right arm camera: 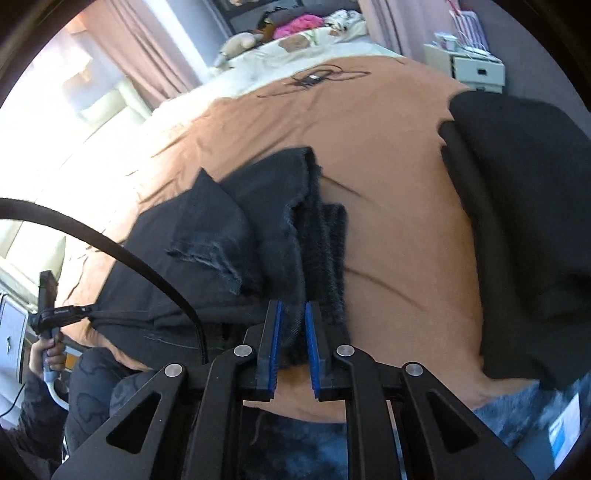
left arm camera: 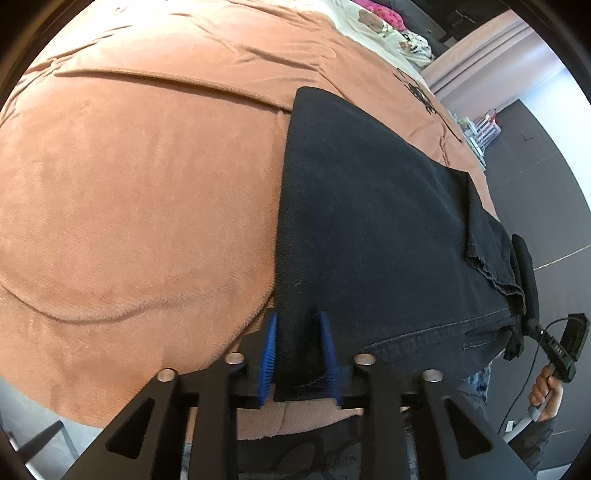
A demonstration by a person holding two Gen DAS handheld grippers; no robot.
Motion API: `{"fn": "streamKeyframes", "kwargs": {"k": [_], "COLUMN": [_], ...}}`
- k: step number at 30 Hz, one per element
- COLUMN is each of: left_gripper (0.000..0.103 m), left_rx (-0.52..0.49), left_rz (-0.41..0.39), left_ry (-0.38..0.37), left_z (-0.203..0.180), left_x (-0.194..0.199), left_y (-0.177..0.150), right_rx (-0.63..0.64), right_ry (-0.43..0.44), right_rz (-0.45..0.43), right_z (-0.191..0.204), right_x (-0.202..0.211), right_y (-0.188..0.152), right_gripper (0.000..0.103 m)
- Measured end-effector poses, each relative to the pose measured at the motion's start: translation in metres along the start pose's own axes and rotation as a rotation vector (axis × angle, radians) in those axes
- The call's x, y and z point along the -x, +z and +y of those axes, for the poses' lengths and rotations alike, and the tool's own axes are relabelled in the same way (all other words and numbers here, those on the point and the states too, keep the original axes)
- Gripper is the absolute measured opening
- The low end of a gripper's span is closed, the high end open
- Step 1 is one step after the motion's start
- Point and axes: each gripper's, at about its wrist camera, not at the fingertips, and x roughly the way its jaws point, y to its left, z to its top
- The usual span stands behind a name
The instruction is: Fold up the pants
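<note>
Black denim pants (left arm camera: 369,203) lie folded lengthwise on an orange blanket (left arm camera: 129,184), frayed hems toward the right edge. My left gripper (left arm camera: 299,325) is shut on the near corner of the pants, with dark cloth filling the space between its blue pads (left arm camera: 271,347). In the right wrist view the pants (right arm camera: 207,236) bunch up left of centre. My right gripper (right arm camera: 294,308) is shut on a fold of that cloth just below the frayed hems. The jaws stand narrow, with denim pinched between them.
Another dark folded garment (right arm camera: 517,221) lies on the blanket's right side. A black cable tangle (right arm camera: 314,79) sits farther up the bed, with pillows and soft toys (right arm camera: 295,33) beyond. A white drawer unit (right arm camera: 476,70) stands by the bed. A hand (right arm camera: 48,354) holds the left tool's handle.
</note>
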Motion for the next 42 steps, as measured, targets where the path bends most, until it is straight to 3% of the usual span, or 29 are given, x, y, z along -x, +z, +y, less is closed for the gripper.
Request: {"fn": "streamKeyframes", "kwargs": {"k": [1, 4, 6, 7, 8, 9, 11, 14, 20, 21, 22, 23, 26, 30, 32, 36, 39, 40, 41, 42], "left_gripper": [0.041, 0.044, 0.044, 0.045, 0.046, 0.049, 0.058, 0.06, 0.065, 0.065, 0.065, 0.065, 0.065, 0.065, 0.065, 0.065, 0.065, 0.065, 0.065, 0.065], "left_rx": [0.0, -0.007, -0.009, -0.008, -0.009, -0.011, -0.015, -0.016, -0.008, -0.01, -0.013, -0.015, -0.018, -0.019, -0.018, -0.01, -0.012, -0.014, -0.016, -0.017], "left_rz": [0.0, 0.001, -0.001, -0.002, -0.005, -0.008, -0.012, -0.01, -0.008, -0.008, -0.007, -0.007, -0.007, -0.006, -0.009, -0.016, -0.018, -0.02, -0.022, -0.025], "left_ry": [-0.005, 0.01, 0.012, 0.012, 0.014, 0.018, 0.024, 0.02, 0.018, 0.018, 0.019, 0.021, 0.021, 0.017, 0.016, 0.014, 0.012, 0.01, 0.006, 0.002], "left_z": [0.0, -0.003, -0.004, -0.003, -0.003, -0.003, -0.001, 0.0, 0.002, 0.002, 0.001, 0.0, -0.001, 0.0, 0.003, 0.005, 0.005, 0.004, 0.004, 0.004], "left_x": [-0.001, -0.001, 0.0, 0.001, 0.003, 0.003, 0.005, 0.004, 0.001, 0.001, 0.001, 0.0, -0.001, -0.001, 0.0, 0.001, 0.002, 0.002, 0.003, 0.004], "left_y": [-0.001, -0.003, -0.004, -0.004, -0.004, -0.005, -0.006, -0.006, -0.007, -0.007, -0.007, -0.007, -0.006, -0.005, -0.004, -0.002, -0.002, -0.003, -0.003, -0.004], "right_rx": [-0.001, 0.022, 0.04, 0.049, 0.06, 0.072, 0.113, 0.203, 0.354, 0.369, 0.375, 0.363, 0.271, 0.105, 0.076, 0.104, 0.14, 0.155, 0.176, 0.2], "right_ry": [0.01, 0.04, 0.044, 0.045, 0.047, 0.05, 0.051, 0.012, -0.169, -0.193, -0.211, -0.223, -0.165, -0.052, -0.039, -0.138, -0.174, -0.179, -0.187, -0.187], "right_rz": [0.002, 0.011, 0.016, 0.014, 0.005, -0.004, -0.004, 0.03, 0.139, 0.151, 0.156, 0.164, 0.101, 0.064, 0.07, 0.164, 0.142, 0.12, 0.091, 0.059], "right_z": [0.003, 0.012, 0.017, 0.021, 0.026, 0.03, 0.04, 0.057, 0.078, 0.078, 0.079, 0.078, 0.068, 0.036, 0.027, 0.016, 0.017, 0.021, 0.026, 0.034], "right_x": [-0.002, -0.011, -0.018, -0.022, -0.027, -0.029, -0.032, -0.047, -0.098, -0.104, -0.107, -0.109, -0.09, -0.053, -0.047, -0.064, -0.058, -0.051, -0.043, -0.034], "right_y": [0.004, 0.008, 0.012, 0.013, 0.016, 0.017, 0.019, 0.023, 0.025, 0.025, 0.025, 0.028, 0.042, 0.047, 0.038, 0.018, 0.014, 0.016, 0.016, 0.015], "right_gripper": [0.011, 0.012, 0.03, 0.048, 0.059, 0.06, 0.06, 0.06, 0.058, 0.052, 0.024, 0.007, 0.004, 0.003, 0.003, 0.004, 0.011, 0.019, 0.037, 0.045]}}
